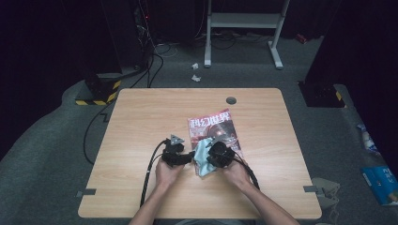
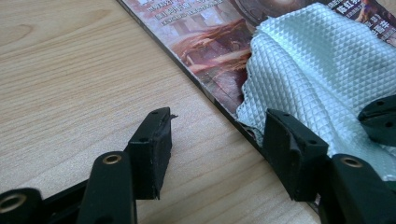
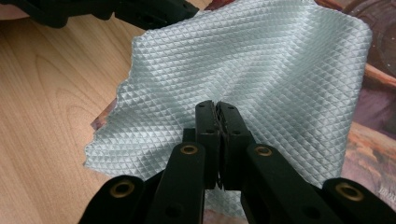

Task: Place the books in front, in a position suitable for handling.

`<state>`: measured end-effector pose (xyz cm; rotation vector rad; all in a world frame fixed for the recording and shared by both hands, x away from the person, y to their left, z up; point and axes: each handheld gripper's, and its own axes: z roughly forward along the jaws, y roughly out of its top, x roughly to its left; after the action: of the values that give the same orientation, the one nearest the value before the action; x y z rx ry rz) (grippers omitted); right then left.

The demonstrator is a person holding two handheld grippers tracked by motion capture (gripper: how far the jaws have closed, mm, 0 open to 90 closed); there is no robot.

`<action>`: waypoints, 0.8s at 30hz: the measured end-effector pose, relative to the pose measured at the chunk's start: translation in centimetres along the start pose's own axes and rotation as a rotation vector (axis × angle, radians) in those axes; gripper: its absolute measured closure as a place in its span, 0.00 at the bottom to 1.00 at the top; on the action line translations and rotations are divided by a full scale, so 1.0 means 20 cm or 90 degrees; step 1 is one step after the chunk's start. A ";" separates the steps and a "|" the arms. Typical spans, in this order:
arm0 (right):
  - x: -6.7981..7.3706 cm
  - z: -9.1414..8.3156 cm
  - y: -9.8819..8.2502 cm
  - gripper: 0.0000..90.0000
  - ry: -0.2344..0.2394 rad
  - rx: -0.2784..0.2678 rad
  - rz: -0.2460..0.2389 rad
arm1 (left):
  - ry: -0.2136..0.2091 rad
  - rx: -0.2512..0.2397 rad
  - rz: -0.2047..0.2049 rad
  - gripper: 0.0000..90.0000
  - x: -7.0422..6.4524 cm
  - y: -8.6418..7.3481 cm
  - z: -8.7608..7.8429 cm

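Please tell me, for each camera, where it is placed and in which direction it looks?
High view: above the person's side, looking forward and down on the table; forearms, both hands, left gripper, right gripper.
Left gripper view: rides the left gripper, looks along its open jaws at the magazine.
Right gripper view: looks along shut jaws pinching the cloth.
Shared: cloth on magazine in all views.

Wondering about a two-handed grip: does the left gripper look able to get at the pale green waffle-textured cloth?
Probably yes: the left gripper stands open beside the pale green waffle-textured cloth, nothing between; the right gripper pinches another part.
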<state>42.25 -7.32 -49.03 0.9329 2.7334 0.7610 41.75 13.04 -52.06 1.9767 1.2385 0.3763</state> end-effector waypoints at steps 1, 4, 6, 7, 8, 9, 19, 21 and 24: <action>-0.01 0.00 0.00 0.98 0.000 0.004 -0.002 | 0.000 0.000 0.000 0.47 0.00 0.00 0.00; -0.03 -0.01 -0.01 0.98 -0.005 0.005 0.009 | 0.002 -0.001 0.001 0.47 0.00 0.00 0.00; -0.07 -0.02 -0.03 0.98 -0.012 0.003 0.021 | 0.006 0.001 0.009 0.47 0.00 0.00 0.00; -0.10 -0.03 -0.05 0.98 -0.019 0.002 0.027 | 0.007 0.001 0.012 0.47 -0.01 0.00 0.00; -0.13 -0.05 -0.06 0.98 -0.030 0.004 0.033 | 0.011 0.001 0.018 0.47 -0.01 0.00 0.00; -0.16 -0.07 -0.09 0.98 -0.041 0.007 0.052 | 0.012 0.002 0.018 0.47 -0.01 0.00 0.00; -0.40 -0.20 -0.27 0.98 -0.096 0.011 0.132 | 0.009 0.000 0.016 0.47 -0.01 0.00 0.00; -0.40 -0.21 -0.27 0.98 -0.097 0.010 0.130 | 0.009 0.000 0.014 0.47 -0.01 0.00 0.00; -0.37 -0.19 -0.26 0.98 -0.111 0.019 0.114 | 0.009 0.002 0.015 0.47 -0.01 0.00 0.00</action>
<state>44.32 -16.95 -48.44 1.2029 2.5425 0.6349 41.62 12.91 -52.07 1.9953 1.2268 0.4015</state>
